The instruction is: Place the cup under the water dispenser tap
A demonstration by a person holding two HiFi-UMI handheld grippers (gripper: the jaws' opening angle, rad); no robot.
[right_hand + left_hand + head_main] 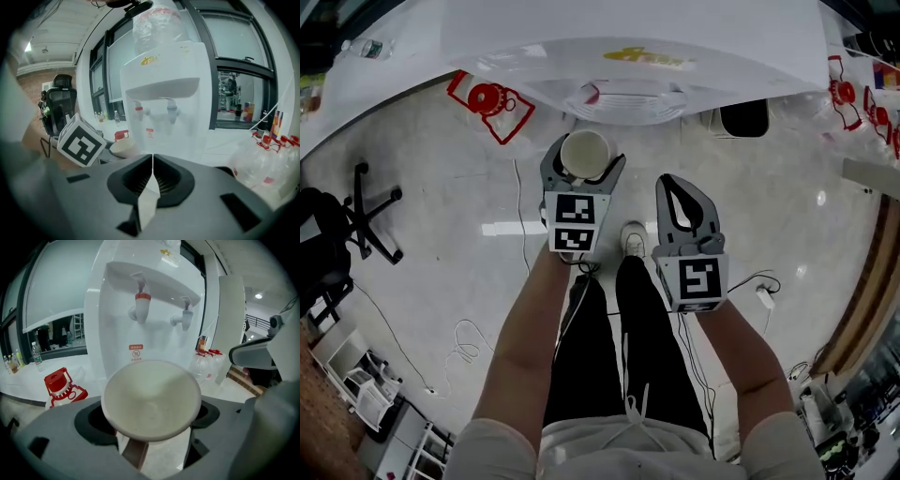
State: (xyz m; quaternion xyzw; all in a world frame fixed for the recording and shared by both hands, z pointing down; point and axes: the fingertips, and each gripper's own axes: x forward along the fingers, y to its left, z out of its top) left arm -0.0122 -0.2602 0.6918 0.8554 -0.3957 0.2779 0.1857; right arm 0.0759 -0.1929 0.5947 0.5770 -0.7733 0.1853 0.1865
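Observation:
A white paper cup (pixel 586 153) sits upright between the jaws of my left gripper (pixel 584 161), which is shut on it. In the left gripper view the cup (pixel 151 399) fills the middle, mouth open and nothing visible inside. The white water dispenser (pixel 140 310) stands just ahead, with a red tap (pixel 142 303) and a blue tap (pixel 186 319) above the cup's level. From the head view the dispenser (pixel 628 84) is at the top edge. My right gripper (pixel 669 183) hangs beside the left one, shut and empty; its jaws (pixel 152 161) meet with nothing between them.
A red bottle carrier (pixel 487 98) lies on the floor left of the dispenser. Clear water bottles with red caps (pixel 267 164) stand to the right. An office chair (pixel 356 216) is at far left. Cables (pixel 464 342) trail over the floor by the person's legs.

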